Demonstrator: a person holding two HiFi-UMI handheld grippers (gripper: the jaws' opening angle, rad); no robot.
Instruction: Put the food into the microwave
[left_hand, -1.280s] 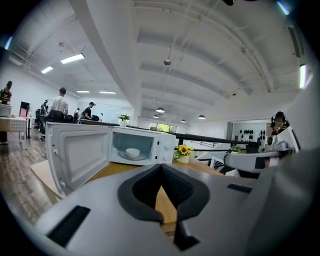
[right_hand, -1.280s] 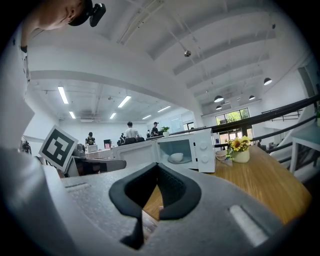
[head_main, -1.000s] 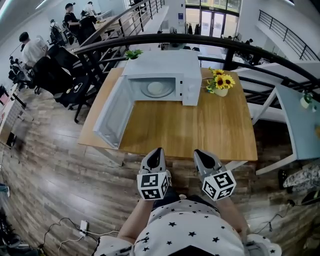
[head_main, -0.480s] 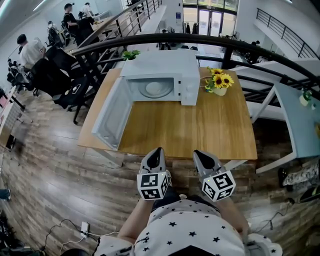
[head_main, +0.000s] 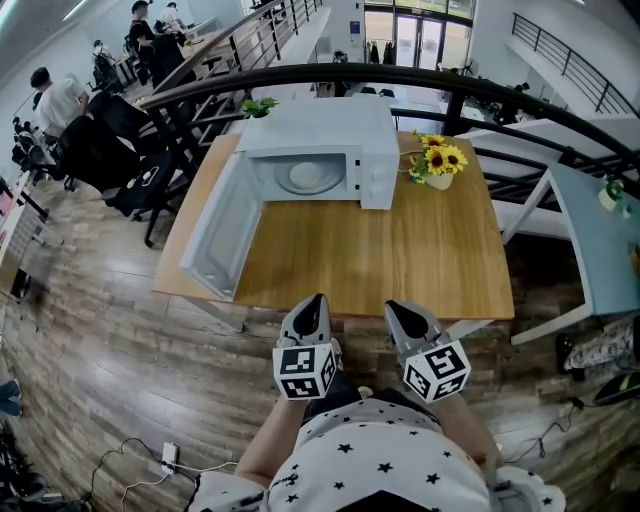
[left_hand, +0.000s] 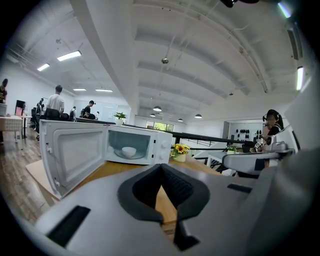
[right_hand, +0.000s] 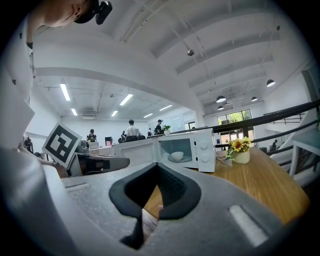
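Note:
A white microwave (head_main: 322, 145) stands at the far side of the wooden table (head_main: 400, 260), its door (head_main: 222, 228) swung wide open to the left. A white bowl (head_main: 304, 175) sits on the turntable inside; it also shows as the bowl (left_hand: 129, 151) in the left gripper view and the bowl (right_hand: 176, 156) in the right gripper view. My left gripper (head_main: 313, 306) and right gripper (head_main: 403, 314) hover side by side at the table's near edge, well short of the microwave. Both the left gripper (left_hand: 161, 168) and the right gripper (right_hand: 158, 168) are shut with nothing between the pads.
A vase of sunflowers (head_main: 440, 166) stands just right of the microwave. A black railing (head_main: 470, 90) curves behind the table. A white side table (head_main: 600, 250) is at the right; people and chairs (head_main: 90, 120) are at the far left.

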